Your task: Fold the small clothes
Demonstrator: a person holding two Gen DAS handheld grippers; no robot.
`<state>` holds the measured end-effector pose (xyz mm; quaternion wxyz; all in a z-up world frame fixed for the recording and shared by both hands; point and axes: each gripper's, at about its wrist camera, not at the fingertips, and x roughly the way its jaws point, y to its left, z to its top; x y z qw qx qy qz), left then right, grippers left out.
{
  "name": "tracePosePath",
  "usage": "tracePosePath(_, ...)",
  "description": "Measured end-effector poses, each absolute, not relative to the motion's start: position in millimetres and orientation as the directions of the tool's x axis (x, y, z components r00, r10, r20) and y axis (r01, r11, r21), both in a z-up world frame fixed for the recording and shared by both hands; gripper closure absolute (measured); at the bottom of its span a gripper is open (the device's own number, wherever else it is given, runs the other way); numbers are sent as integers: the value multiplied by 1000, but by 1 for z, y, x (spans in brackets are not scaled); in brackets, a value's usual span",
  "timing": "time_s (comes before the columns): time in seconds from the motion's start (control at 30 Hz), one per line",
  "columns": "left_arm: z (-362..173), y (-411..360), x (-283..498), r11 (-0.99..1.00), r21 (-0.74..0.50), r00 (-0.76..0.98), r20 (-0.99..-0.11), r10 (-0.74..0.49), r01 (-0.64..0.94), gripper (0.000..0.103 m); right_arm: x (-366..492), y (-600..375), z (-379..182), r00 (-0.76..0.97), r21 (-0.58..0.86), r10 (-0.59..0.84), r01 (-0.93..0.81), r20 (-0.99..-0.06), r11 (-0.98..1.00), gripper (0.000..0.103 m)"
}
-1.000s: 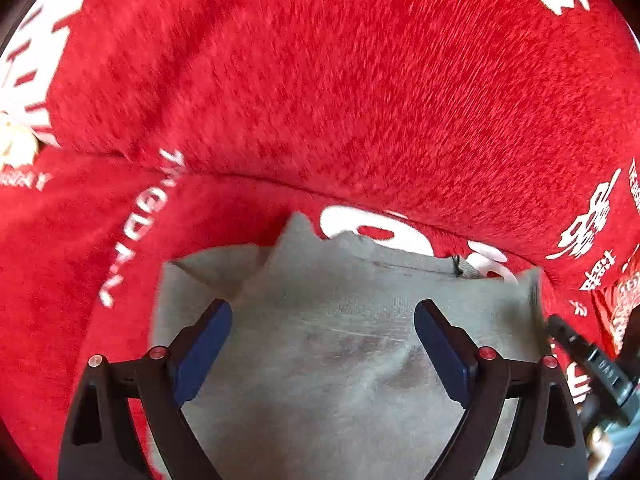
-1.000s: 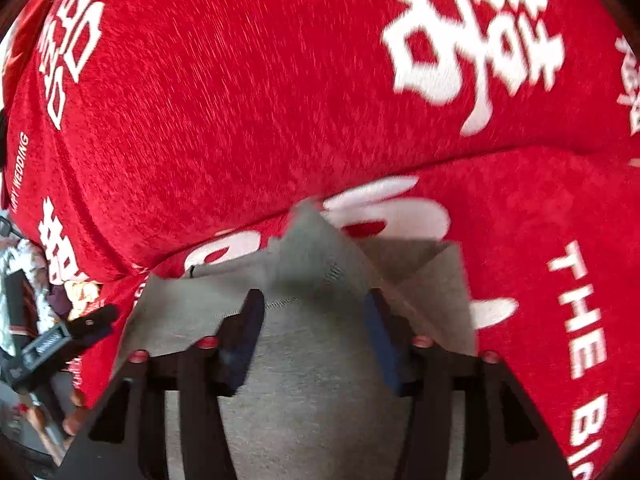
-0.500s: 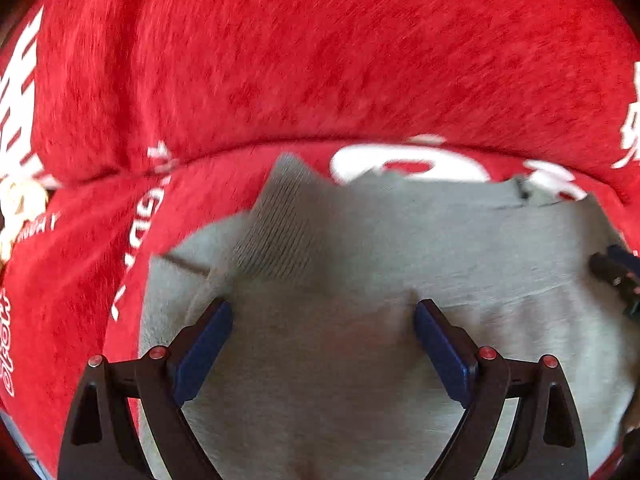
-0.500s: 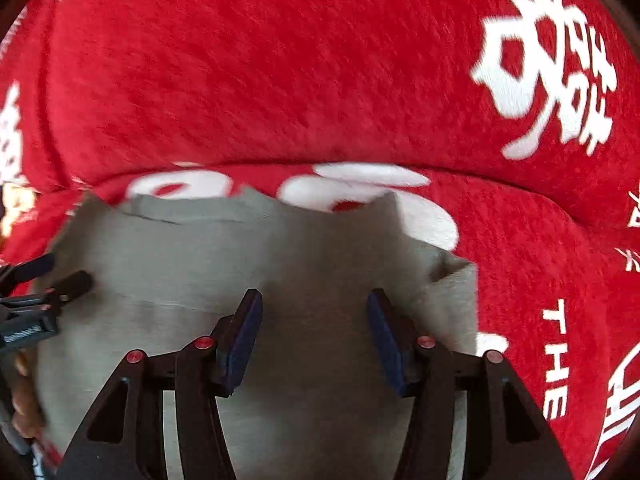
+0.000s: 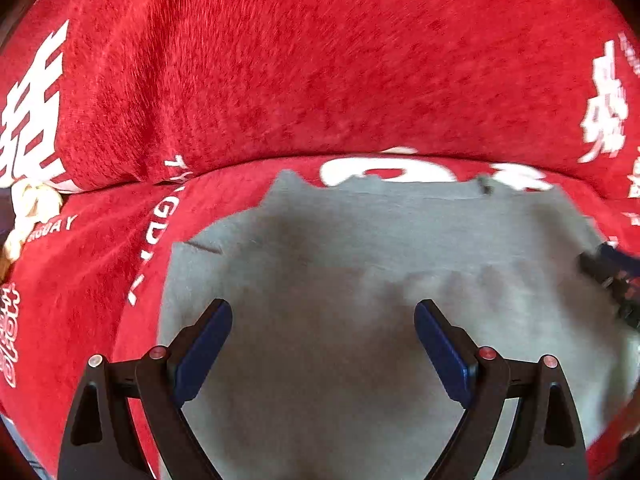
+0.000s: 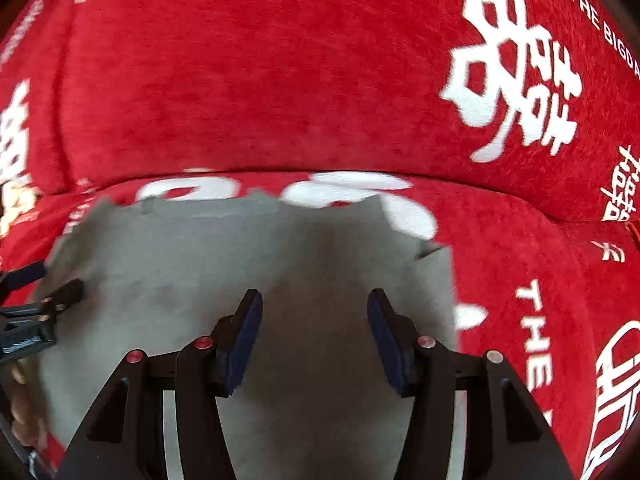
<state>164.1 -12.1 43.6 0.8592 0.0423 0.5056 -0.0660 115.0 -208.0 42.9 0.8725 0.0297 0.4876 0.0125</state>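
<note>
The grey garment (image 5: 360, 280) is running off the bottom edge in both wrist views, and its far edge is blurring against the red cover (image 6: 280, 80).

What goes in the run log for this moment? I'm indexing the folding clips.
stage: gray garment spread on red cover | left gripper: open above it | right gripper: open above it | grasp: none

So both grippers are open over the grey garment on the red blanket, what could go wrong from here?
1. Both the left gripper and the right gripper sit open over the middle of the grey garment; closing there may bunch it rather than catch an edge.
2. A pinch could also catch the plush red blanket underneath.
3. The far corners look uneven, so a fold might come out crooked.
</note>
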Motion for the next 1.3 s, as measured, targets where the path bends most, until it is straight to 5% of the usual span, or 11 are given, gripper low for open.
tracePosePath(0.33, 30, -15, 107, 985, 50, 479, -877, -36, 166, 9, 63, -166, 25, 520, -9, 58, -126, -852, 992, 38)
tracePosePath(0.63, 39, 44, 87, 999, 0, 476, -879, -19, 40, 4, 31, -253, 37, 527, 34, -24, 101, -850, 994, 35)
tracePosePath(0.77, 53, 29, 64, 996, -53, 508, -857, -83, 74, 4, 7, -227, 55, 581, 84, 31, 64, -814, 994, 35)
tracePosePath(1.0, 28, -21, 39, 972, 148, 501, -864, 37, 183, 4, -10, -175, 20, 530, -12, 20, -57, -848, 998, 35)
tracePosePath(1.13, 19, 16, 30, 992, 4, 463, -885, -55, 126, 0, -28, -215, 15, 544, 43, 27, 16, -839, 999, 35)
tracePosePath(1.3, 15, 27, 8, 992, 14, 461, -886, -45, 125, 0, -40, -224, 14, 543, 7, 23, -32, -839, 999, 34)
